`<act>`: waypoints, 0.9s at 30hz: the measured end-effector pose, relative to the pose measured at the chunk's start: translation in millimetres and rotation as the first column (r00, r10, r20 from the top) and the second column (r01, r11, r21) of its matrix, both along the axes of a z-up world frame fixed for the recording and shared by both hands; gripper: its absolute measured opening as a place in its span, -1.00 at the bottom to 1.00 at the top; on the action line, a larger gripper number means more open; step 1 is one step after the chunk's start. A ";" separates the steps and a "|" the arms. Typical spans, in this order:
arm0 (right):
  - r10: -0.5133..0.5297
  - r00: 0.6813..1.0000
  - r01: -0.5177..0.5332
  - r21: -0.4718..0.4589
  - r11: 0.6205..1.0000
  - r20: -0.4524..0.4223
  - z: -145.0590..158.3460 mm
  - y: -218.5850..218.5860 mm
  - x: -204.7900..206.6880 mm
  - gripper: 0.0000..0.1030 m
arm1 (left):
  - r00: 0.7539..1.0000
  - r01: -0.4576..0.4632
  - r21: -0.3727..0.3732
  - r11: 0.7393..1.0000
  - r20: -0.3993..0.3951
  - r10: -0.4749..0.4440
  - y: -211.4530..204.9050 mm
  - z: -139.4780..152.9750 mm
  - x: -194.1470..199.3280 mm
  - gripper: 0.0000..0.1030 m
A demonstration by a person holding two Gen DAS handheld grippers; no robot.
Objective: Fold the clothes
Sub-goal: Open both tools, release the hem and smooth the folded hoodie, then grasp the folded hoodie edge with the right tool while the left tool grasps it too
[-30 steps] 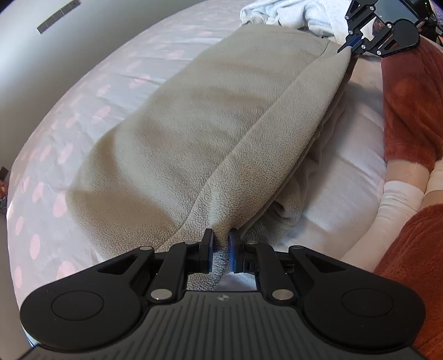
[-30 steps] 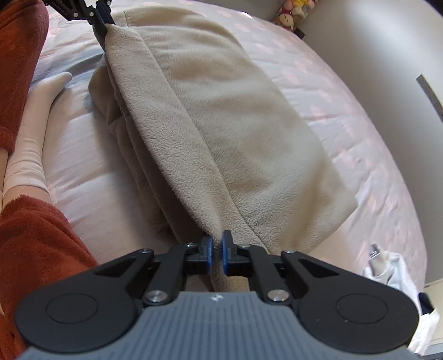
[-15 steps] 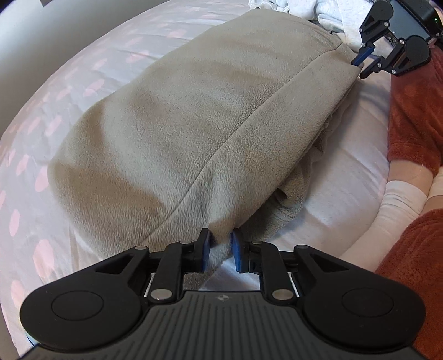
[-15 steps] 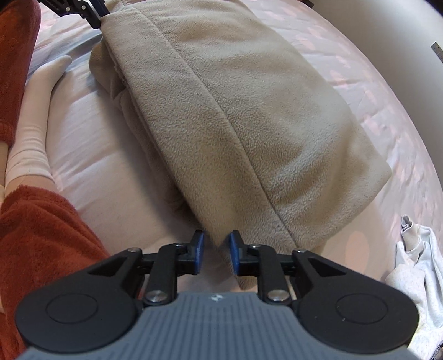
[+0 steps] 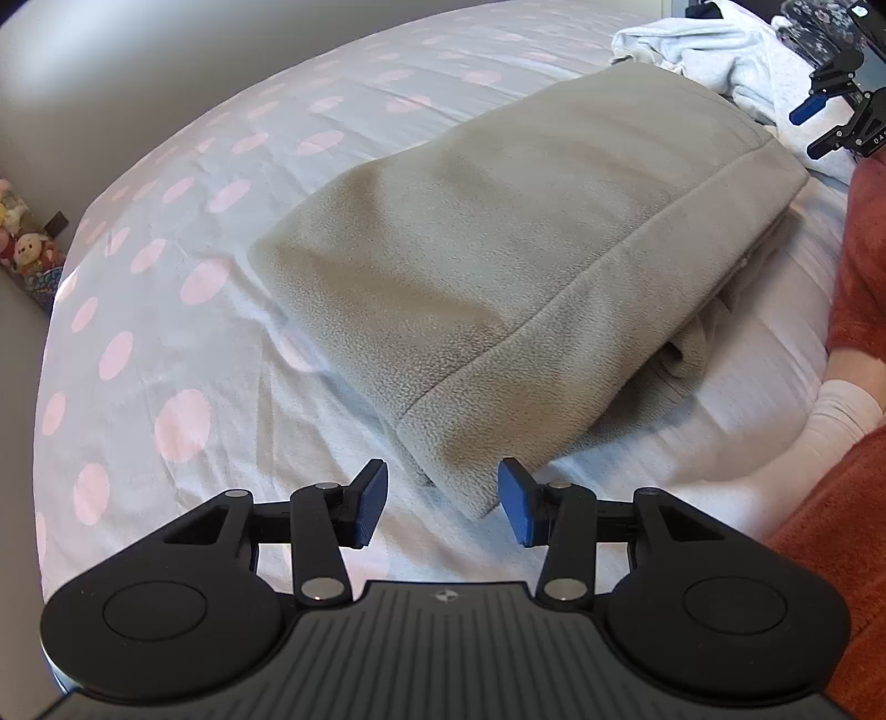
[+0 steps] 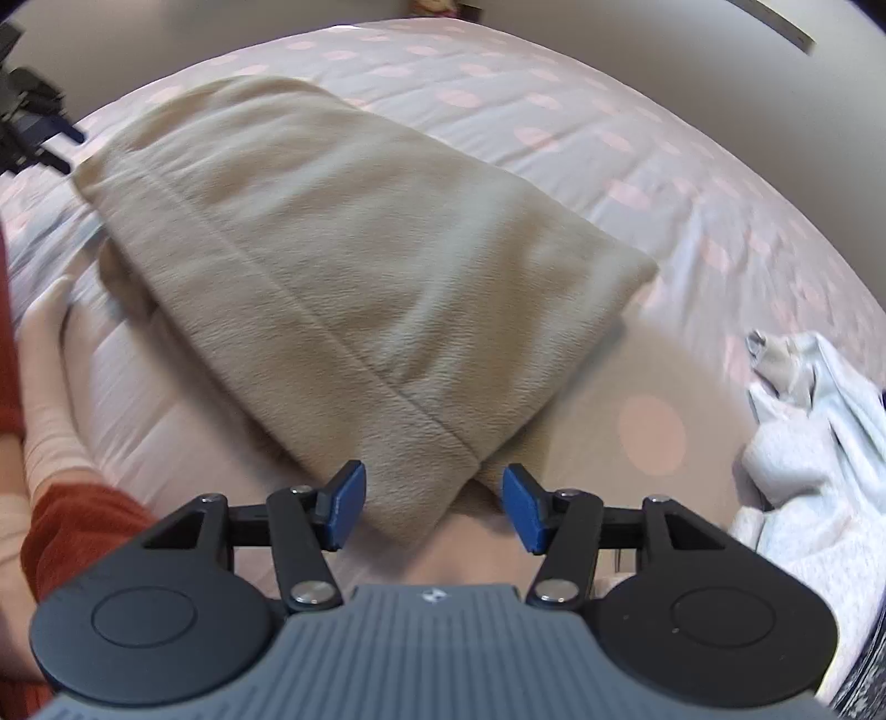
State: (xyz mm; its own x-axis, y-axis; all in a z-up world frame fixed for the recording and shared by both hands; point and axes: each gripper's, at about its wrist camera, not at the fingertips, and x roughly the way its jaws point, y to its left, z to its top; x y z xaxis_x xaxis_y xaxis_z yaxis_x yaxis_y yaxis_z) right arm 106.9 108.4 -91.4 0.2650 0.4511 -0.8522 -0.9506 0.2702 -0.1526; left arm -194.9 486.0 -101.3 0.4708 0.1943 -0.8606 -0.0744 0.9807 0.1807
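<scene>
A folded grey-beige fleece garment (image 5: pixel 498 266) lies flat on the bed, its hemmed edge toward me. My left gripper (image 5: pixel 443 507) is opening; one corner of the fleece lies between its blue pads (image 5: pixel 370 501) without being pressed. In the right wrist view the same fleece (image 6: pixel 343 243) spreads ahead, and my right gripper (image 6: pixel 434 512) is also opening, with the opposite corner lying loose between its pads (image 6: pixel 523 515). The right gripper (image 5: pixel 830 119) shows at the top right of the left wrist view, and the left gripper (image 6: pixel 39 130) at the far left of the right wrist view.
The bed sheet (image 5: pixel 166 310) is pale with pink dots. A heap of white and light grey clothes (image 5: pixel 714 50) lies past the fleece, and the heap (image 6: pixel 803 443) also shows at the right. A person's rust-red clothing and white sock (image 5: pixel 830 410) rest on the bed's right side. Plush toys (image 5: pixel 22 243) sit at the far left.
Both grippers were shut on the fleece's corners a second ago; both have let go and spread their pads. The fleece has settled flat, and both grippers have drawn back from it.
</scene>
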 end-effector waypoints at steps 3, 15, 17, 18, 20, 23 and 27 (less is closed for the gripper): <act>-0.029 1.000 0.029 -0.053 0.998 -0.002 -14.1 11.4 4.8 0.08 | 1.000 -0.017 -0.021 1.000 0.000 0.017 6.0 -7.2 6.3 -0.20; -0.015 1.000 0.012 -0.238 0.971 -0.011 -46.0 32.7 8.0 0.08 | 0.995 -0.028 -0.031 0.999 -0.098 0.025 10.6 -37.4 23.4 -0.26; -0.024 1.000 0.024 -0.242 0.970 0.003 -40.0 26.0 9.5 0.08 | 0.995 -0.016 -0.026 1.000 -0.098 0.013 12.7 -27.4 18.9 -0.24; -0.032 0.999 0.032 -0.234 0.972 0.007 -35.4 22.1 11.2 0.08 | 0.995 -0.010 -0.024 1.000 -0.098 0.007 13.8 -22.4 16.7 -0.24; -0.075 0.997 0.073 -0.185 0.980 -0.004 -22.8 15.1 19.5 0.09 | 0.997 -0.016 -0.017 1.000 -0.080 0.015 18.4 -10.3 12.8 -0.24; -0.180 0.982 0.176 -0.069 0.982 -0.062 -1.1 8.1 40.4 0.16 | 0.997 -0.073 -0.036 0.997 -0.030 0.072 33.3 7.3 10.0 -0.21; -0.325 0.924 0.346 0.080 0.935 -0.201 13.6 7.6 73.0 0.34 | 0.977 -0.180 -0.114 0.977 0.092 0.191 54.8 25.4 12.4 0.01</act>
State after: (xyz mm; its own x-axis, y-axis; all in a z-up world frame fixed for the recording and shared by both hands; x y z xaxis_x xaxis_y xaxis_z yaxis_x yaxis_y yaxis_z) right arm 179.9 116.0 -77.8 0.2629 0.4580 -0.8492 -0.8098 0.5832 0.0638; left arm -182.5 540.8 -75.9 0.5216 0.1976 -0.8300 -0.2693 0.9612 0.0597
